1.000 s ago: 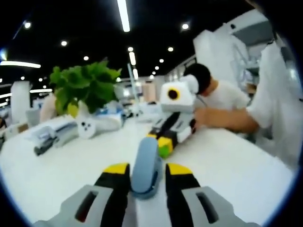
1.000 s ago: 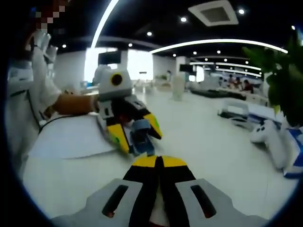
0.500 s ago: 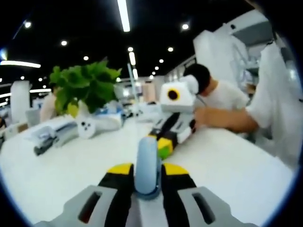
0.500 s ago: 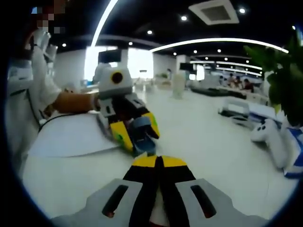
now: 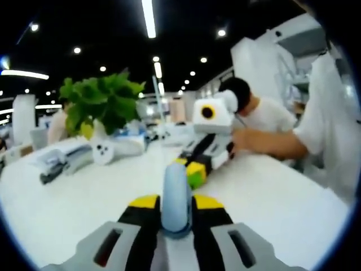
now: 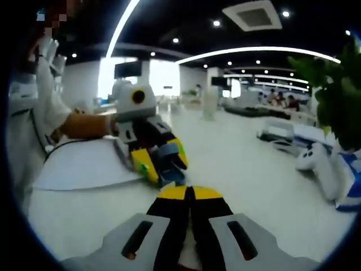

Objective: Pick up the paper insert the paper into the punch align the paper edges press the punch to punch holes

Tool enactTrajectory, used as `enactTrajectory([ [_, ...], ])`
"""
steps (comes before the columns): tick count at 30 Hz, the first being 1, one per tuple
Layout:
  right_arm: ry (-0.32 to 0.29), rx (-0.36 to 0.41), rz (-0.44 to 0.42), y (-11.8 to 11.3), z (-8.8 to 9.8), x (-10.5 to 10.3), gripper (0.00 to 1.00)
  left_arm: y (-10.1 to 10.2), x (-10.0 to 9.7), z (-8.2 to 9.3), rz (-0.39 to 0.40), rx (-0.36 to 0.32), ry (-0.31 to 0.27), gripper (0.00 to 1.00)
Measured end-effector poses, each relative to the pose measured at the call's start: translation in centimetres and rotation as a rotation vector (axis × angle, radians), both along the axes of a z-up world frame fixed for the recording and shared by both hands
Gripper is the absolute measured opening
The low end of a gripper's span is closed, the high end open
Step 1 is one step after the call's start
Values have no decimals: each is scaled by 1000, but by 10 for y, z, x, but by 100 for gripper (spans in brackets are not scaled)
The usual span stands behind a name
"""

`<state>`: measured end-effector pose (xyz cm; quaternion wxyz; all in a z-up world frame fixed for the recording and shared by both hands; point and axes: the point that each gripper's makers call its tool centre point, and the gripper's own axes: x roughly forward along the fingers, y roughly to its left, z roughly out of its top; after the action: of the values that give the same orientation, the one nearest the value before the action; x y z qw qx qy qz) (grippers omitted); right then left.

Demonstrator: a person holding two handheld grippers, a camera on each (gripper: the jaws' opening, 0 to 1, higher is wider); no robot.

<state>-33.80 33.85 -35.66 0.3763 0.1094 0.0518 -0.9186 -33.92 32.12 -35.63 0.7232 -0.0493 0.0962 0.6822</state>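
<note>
Left gripper [image 5: 174, 202]: yellow-tipped black jaws clenched on the punch [image 5: 175, 196], one to each side of it. The punch was pale blue-grey, smooth, with a rounded upper end, standing narrow and upright between the jaws in the left gripper view. Its base sat on or very near the white table [image 5: 73, 209]; contact could not be made out.

In the right gripper view the same left gripper [image 6: 161, 161] came in from the left, jaws angled down toward the table top [image 6: 242, 169], with the punch [image 6: 169, 155] showing between them as a grey-blue block with a darker lower part. Beside it on the left lay the paper [image 6: 84, 169], a flat white sheet on the table, its near edge running just under the left gripper. Whether the sheet reached into the punch could not be told.

Right gripper [image 6: 189, 195]: jaws pressed together, yellow tips meeting, nothing between them, pointing toward the punch from close by. In the left gripper view it [image 5: 196, 172] lay low over the table just beyond the punch.

Farther out: a green plant [image 5: 101, 104], a white game controller [image 5: 104, 152], a stapler-like object [image 5: 53, 169] on the table's left, and a seated person [image 5: 256, 118] in a white shirt.
</note>
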Motion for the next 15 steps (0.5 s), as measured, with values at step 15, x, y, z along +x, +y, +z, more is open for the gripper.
enactTrajectory([
  [15,102,-175,-397,-22,74,-11,5,1,-1,1,0,1,6,24],
])
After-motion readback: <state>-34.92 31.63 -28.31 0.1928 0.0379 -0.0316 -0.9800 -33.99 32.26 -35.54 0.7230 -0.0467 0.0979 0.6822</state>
